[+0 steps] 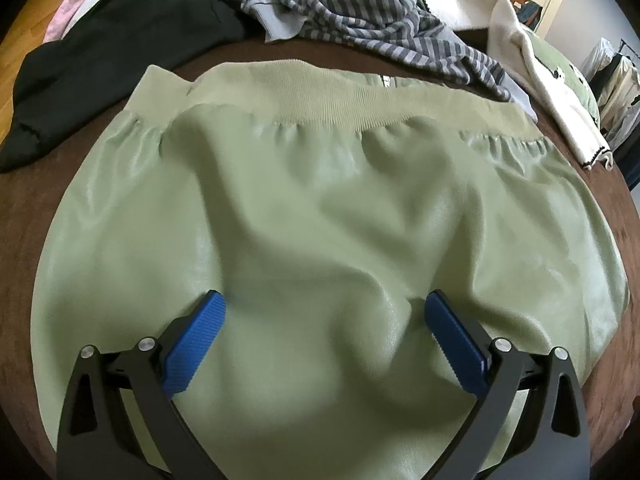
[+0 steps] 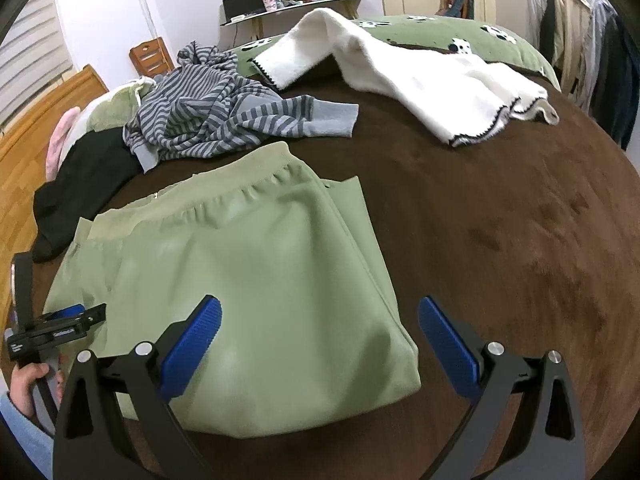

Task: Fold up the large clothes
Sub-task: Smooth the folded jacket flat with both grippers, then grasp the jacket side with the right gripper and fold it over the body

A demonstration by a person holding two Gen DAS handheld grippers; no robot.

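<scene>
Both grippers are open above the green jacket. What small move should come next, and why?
Probably lower the right hand-held gripper and close it on the green jacket at its near right corner: the jaws stand open, straddling that edge, and nothing is gripped yet.

This is a bedroom in a home. A wide bed under a brown suede-like cover [image 2: 500,220] fills the view, with a green quilt printed with black-and-white pandas [image 2: 432,32] at its far end. Loose clothes lie on it: a grey striped knit sweater [image 2: 208,108], a white fleece garment with black trim [image 2: 420,80], a black garment [image 1: 120,40]. Coats hang on a clothes rail [image 2: 580,32]; a cluttered shelf-like desk [image 2: 304,0], a wooden chair [image 2: 150,58] and wood-plank flooring [image 2: 24,184] surround it.
</scene>
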